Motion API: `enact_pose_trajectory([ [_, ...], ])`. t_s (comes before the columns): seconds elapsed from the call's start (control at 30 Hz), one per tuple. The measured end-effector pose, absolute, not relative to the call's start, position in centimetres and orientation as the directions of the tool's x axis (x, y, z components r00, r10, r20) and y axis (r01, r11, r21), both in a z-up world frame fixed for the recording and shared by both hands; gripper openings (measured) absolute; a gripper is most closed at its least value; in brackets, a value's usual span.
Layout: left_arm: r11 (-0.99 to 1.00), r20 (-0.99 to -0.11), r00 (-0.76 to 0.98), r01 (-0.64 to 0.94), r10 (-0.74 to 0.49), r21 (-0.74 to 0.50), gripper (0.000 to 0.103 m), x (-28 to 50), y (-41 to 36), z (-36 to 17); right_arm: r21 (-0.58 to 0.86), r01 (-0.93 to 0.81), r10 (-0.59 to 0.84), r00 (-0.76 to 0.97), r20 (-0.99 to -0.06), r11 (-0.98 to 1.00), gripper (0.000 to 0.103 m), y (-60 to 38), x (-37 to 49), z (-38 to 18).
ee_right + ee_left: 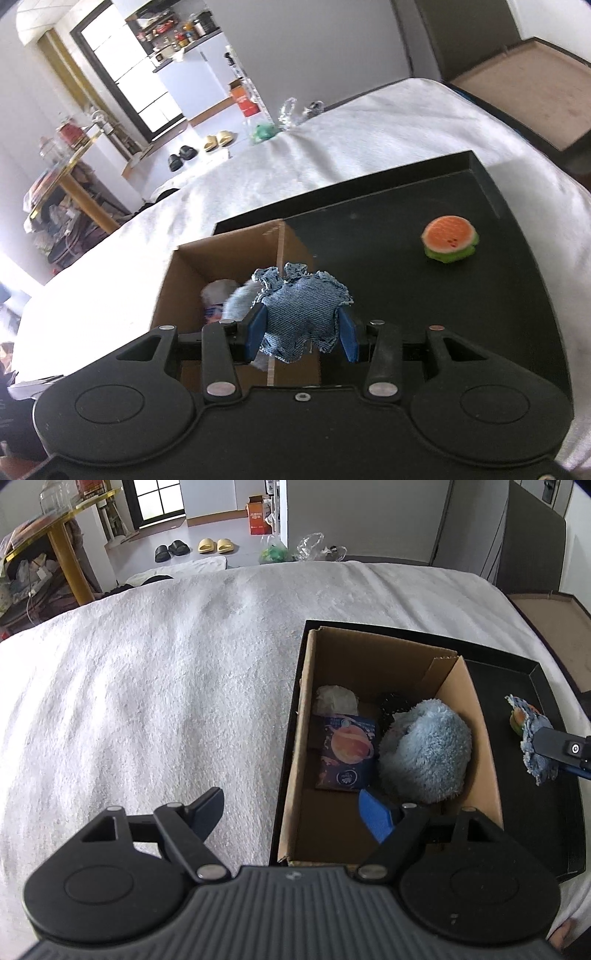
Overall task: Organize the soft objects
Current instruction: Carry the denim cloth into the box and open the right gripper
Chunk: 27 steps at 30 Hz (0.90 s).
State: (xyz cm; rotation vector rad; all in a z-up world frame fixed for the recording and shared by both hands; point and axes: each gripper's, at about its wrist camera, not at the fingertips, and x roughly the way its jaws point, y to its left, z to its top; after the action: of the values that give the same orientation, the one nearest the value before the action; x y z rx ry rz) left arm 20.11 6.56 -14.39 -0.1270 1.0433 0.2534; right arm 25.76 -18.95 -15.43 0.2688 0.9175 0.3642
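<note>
1. The denim pouch (301, 314), a frayed soft thing, is clamped between the two blue fingers of the right claw (302, 332) and is held off the surfaces, just beside the cardboard box (476, 716) on its right-hand side.
2. The cardboard box is taken as the collecting place (a judgement from the task). Inside it are already seen a fluffy blue plush (424, 753), a printed tissue pack (347, 753), a white crumpled item (336, 699) at the far end and something dark (393, 701) behind the plush, too hidden to be named.
3. Left to do, as far as can be judged: the denim pouch is not yet in the box, and a watermelon-slice toy (450, 240) lies on the black tray (388, 206) well to the right of the box and beyond the pouch.
4. The box stands in the left part of the black tray, and the tray is set on a bed covered with a white towel (147, 683).
5. The left claw (295, 808) is spread wide and nothing is held in it; the near left wall of the box is straddled, with one finger over the towel and the other inside the box just beside the plush.
</note>
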Motion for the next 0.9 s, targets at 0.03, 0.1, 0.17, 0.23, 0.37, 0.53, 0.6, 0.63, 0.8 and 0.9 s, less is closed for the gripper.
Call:
enact_pose_trajectory([
  [0.03, 0.963, -0.865, 0.48, -0.269, 0.145, 0.012, 0.079, 20.0, 6.7, -14.4, 0.378, -0.2, 0.422, 0.553, -0.718, 0.904, 0.042, -18.6, 25.7, -15.3],
  [0.1, 0.963, -0.86, 0.491, -0.268, 0.14, 0.003, 0.078, 19.9, 7.0, -14.4, 0.375, -0.221, 0.433, 0.551, -0.714, 0.9, 0.042, -17.7, 25.5, -14.9],
  [0.17, 0.966, -0.856, 0.503, -0.258, 0.122, -0.014, 0.075, 19.7, 7.2, -14.5, 0.377, -0.243, 0.448, 0.542, -0.711, 0.894, 0.042, -16.7, 25.3, -14.6],
  [0.23, 0.967, -0.855, 0.508, -0.253, 0.103, -0.034, 0.073, 19.7, 7.5, -14.6, 0.377, -0.264, 0.46, 0.531, -0.711, 0.888, 0.042, -15.7, 25.0, -14.5],
  [0.37, 0.966, -0.851, 0.52, -0.248, 0.076, -0.066, 0.059, 19.4, 8.0, -14.9, 0.374, -0.29, 0.473, 0.511, -0.718, 0.881, 0.042, -13.9, 24.5, -14.5],
  [0.53, 0.963, -0.857, 0.514, -0.248, 0.039, -0.105, 0.041, 19.1, 8.8, -15.5, 0.373, -0.301, 0.478, 0.494, -0.727, 0.878, 0.042, -12.3, 24.0, -14.7],
  [0.6, 0.961, -0.858, 0.512, -0.25, 0.025, -0.121, 0.031, 18.9, 9.2, -15.7, 0.374, -0.302, 0.479, 0.485, -0.732, 0.877, 0.042, -11.8, 23.9, -14.9],
  [0.63, 0.959, -0.859, 0.512, -0.252, 0.019, -0.129, 0.028, 18.8, 9.3, -15.9, 0.375, -0.303, 0.48, 0.48, -0.734, 0.876, 0.042, -11.5, 23.8, -15.0],
  [0.8, 0.945, -0.857, 0.515, -0.265, -0.031, -0.194, 0.01, 18.4, 10.3, -16.5, 0.381, -0.311, 0.489, 0.459, -0.742, 0.871, 0.042, -10.2, 23.4, -15.5],
  [0.9, 0.938, -0.852, 0.52, -0.265, -0.055, -0.222, 0.01, 18.2, 10.6, -16.5, 0.393, -0.303, 0.494, 0.452, -0.743, 0.868, 0.043, -9.8, 23.3, -15.7],
])
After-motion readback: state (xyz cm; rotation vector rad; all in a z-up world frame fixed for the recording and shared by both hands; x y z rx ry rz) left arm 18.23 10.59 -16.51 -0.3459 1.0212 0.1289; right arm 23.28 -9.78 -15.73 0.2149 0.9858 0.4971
